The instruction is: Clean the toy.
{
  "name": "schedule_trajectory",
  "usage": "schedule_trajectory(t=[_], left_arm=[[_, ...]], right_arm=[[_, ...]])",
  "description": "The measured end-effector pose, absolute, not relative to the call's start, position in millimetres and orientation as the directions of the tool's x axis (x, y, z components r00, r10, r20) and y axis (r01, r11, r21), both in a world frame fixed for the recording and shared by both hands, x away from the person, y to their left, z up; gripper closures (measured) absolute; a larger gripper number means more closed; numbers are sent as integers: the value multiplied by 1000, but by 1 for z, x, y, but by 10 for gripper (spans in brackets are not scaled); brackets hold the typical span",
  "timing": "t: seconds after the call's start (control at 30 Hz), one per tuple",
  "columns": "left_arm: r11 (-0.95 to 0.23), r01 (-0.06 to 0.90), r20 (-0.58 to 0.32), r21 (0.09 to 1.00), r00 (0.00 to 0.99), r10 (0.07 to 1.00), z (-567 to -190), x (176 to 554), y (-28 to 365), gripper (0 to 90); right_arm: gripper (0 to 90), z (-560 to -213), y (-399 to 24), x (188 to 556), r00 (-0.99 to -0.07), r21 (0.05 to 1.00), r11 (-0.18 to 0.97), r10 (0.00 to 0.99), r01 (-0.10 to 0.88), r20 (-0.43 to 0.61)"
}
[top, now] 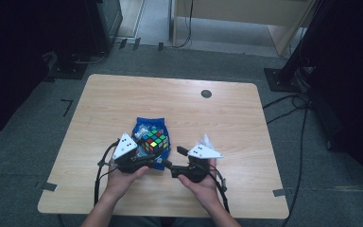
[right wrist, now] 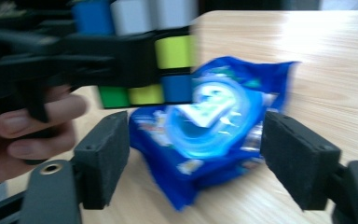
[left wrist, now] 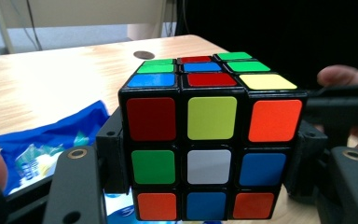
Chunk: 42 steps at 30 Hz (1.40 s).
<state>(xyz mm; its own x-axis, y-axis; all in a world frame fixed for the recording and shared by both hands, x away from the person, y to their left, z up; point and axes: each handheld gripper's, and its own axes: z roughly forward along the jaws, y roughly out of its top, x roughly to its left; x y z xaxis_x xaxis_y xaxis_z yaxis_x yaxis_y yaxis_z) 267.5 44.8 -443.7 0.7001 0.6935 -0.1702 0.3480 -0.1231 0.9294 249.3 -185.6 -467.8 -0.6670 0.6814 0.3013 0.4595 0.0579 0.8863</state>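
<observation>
The left gripper (left wrist: 207,186) is clamping a Rubik's cube (left wrist: 208,135) by two opposite side faces, its pads pressing flat on the black plastic at the cube's lower and middle layers; the cube is sitting upright and level in the grip, and judging from the right gripper view, where its bottom stands above the packet, it is being held off the wooden table (top: 227,118), over the near end of the blue snack packet (top: 144,125). The cube is reading as rigid, light and smooth-sided, so slipping looks more likely than crushing; gripping across full faces, as now, is looking sound, while pressure on one layer alone could twist that layer. The right gripper (right wrist: 196,158) is standing spread, its jaws flanking the blue snack packet (right wrist: 214,135) without pressing it, as far as the blurred frame is showing. The packet is lying flat on the table, crinkled and puffy. It is judging as very light, soft and slippery film with fragile contents possible, so a pinch across the narrow waist or at a sealed end seam seems safer than squeezing the middle hard. The person's hands (top: 196,182) are holding both tools near the table's front edge.
</observation>
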Motion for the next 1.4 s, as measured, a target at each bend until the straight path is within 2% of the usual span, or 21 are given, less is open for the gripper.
schedule_trajectory(t=[0.1, 0.2, 0.4, 0.43, 0.67, 0.77, 0.87, 0.97, 1.1, 1.13, 1.23, 1.3, 1.37, 1.4], left_arm=[[-121, 351, -180, 929, 710, 681, -443, 265, 39, 339], [-130, 351, -181, 927, 724, 666, -443, 262, 33, 339], [-144, 350, -177, 926, 735, 654, -443, 259, 26, 339], [-137, 353, -185, 926, 737, 650, -443, 259, 26, 338], [-139, 391, -219, 910, 738, 638, -442, 262, 27, 334], [-149, 431, -252, 890, 738, 626, -440, 266, 27, 328], [-163, 467, -278, 869, 734, 619, -440, 268, 28, 328], [-191, 456, -250, 869, 739, 626, -439, 267, 27, 338], [-170, 430, -230, 886, 729, 645, -439, 267, 29, 339], [-165, 427, -229, 889, 727, 647, -438, 267, 30, 339], [-134, 401, -216, 906, 711, 669, -439, 267, 37, 339], [-110, 392, -219, 913, 701, 679, -441, 268, 40, 339], [-106, 375, -206, 921, 699, 685, -443, 267, 40, 339], [-107, 370, -201, 923, 700, 685, -444, 267, 40, 339]], right_arm=[[218, -468, -169, 244, -696, 898, 82, 664, 432, 275], [224, -469, -162, 241, -688, 902, 87, 679, 423, 257], [287, -469, -162, 237, -664, 926, 56, 713, 374, 225], [334, -469, -162, 235, -656, 936, 61, 729, 347, 195], [340, -470, -166, 235, -680, 948, 117, 723, 294, 121], [342, -472, -167, 235, -695, 955, 173, 718, 243, 47], [343, -473, -165, 232, -708, 946, 288, 699, 150, -101], [341, -474, -164, 232, -704, 927, 364, 682, 89, -200], [278, -476, -170, 240, -724, 917, 376, 669, 132, -170], [312, -478, -174, 243, -728, 911, 384, 667, 154, -158], [314, -480, -186, 251, -692, 903, 377, 709, 205, -138], [312, -476, -197, 256, -663, 914, 302, 747, 271, -50], [309, -466, -211, 262, -611, 922, 144, 783, 359, 115], [308, -464, -215, 264, -598, 921, 96, 785, 378, 164]])
